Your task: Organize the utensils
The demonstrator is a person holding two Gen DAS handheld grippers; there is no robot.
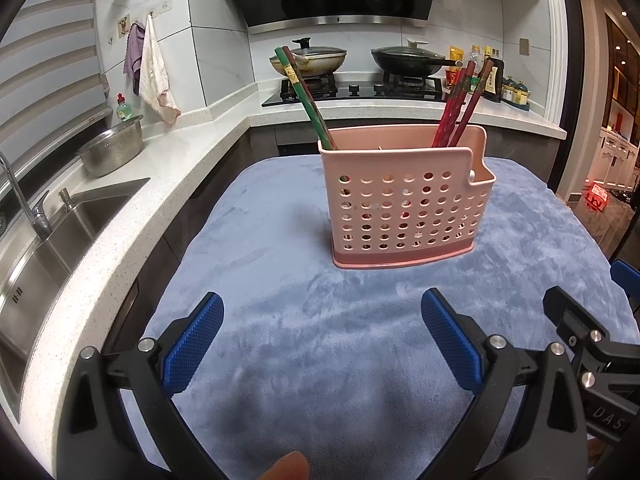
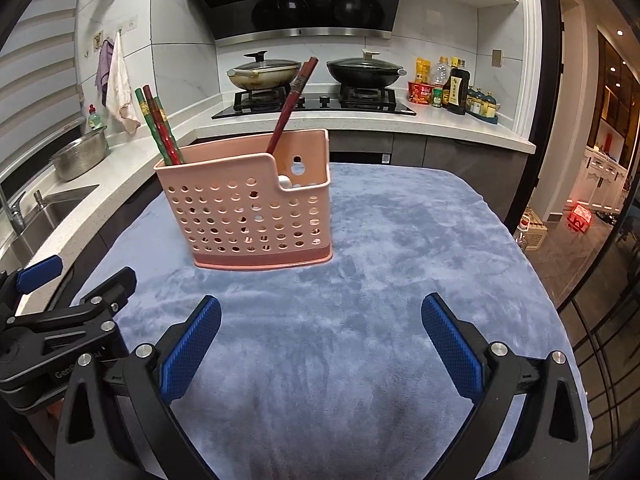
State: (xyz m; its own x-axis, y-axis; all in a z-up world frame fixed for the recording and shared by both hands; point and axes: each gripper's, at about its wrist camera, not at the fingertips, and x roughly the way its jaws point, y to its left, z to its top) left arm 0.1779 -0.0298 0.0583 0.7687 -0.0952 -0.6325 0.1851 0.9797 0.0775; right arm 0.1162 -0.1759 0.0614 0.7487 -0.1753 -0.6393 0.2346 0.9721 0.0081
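Both hand-held grippers, left (image 1: pixel 322 344) and right (image 2: pixel 321 346), jaws apart and empty above the blue cloth (image 2: pixel 380 240), pink holder (image 1: pixel 404 208) ahead.

A pink perforated holder (image 1: pixel 404 204) stands upright at frame centre; chopsticks (image 1: pixel 308 100) lean out both ends, perhaps six.

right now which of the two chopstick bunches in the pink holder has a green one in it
The bunch at the holder's tall end, nearest the sink: its green chopstick stands among red ones. The bunch by the notched end is all dark red.
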